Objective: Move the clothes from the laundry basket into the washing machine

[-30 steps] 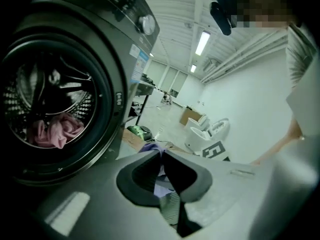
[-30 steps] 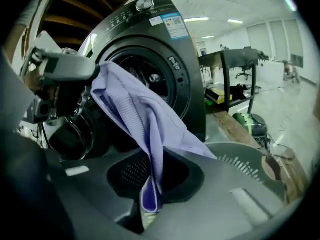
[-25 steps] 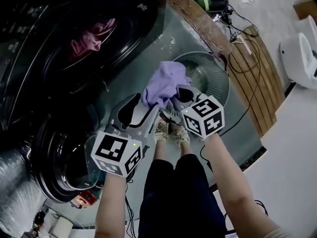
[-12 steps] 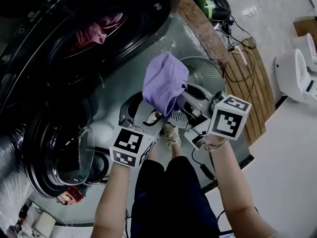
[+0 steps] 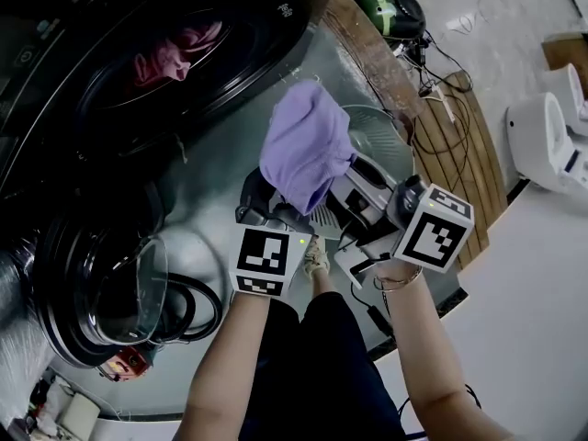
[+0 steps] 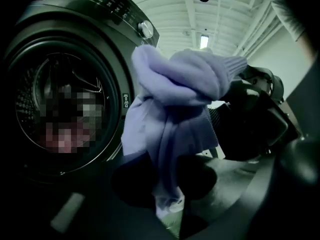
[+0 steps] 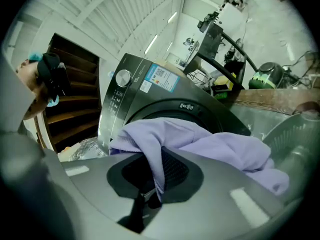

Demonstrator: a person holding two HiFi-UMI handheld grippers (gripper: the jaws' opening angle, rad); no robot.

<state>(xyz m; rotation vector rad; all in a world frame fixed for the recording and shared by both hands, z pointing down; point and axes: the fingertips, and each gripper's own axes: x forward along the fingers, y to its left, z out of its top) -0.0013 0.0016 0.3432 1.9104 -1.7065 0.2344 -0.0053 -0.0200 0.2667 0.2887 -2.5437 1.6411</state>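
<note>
A lavender garment (image 5: 303,150) hangs bunched between my two grippers, above the round grey laundry basket (image 5: 386,127). My left gripper (image 5: 280,205) is shut on its lower folds; in the left gripper view the cloth (image 6: 172,114) runs down between the dark jaws. My right gripper (image 5: 347,180) is shut on the garment's other end (image 7: 210,146), which drapes over its jaws. The dark washing machine (image 5: 184,72) stands up and left, and its drum opening holds pink clothes (image 5: 170,58). In the left gripper view, the drum opening (image 6: 60,109) lies to the left of the garment.
The washer's round glass door (image 5: 110,283) swings open at the lower left. A wooden platform (image 5: 459,145) with cables runs along the right, with a green and black object (image 5: 390,3) at its far end. The person's legs and shoes (image 5: 317,260) are below the grippers.
Both grippers have lifted the lavender garment out of the basket and higher up. The right gripper has rolled and shifted right; the left has moved slightly toward the garment.
</note>
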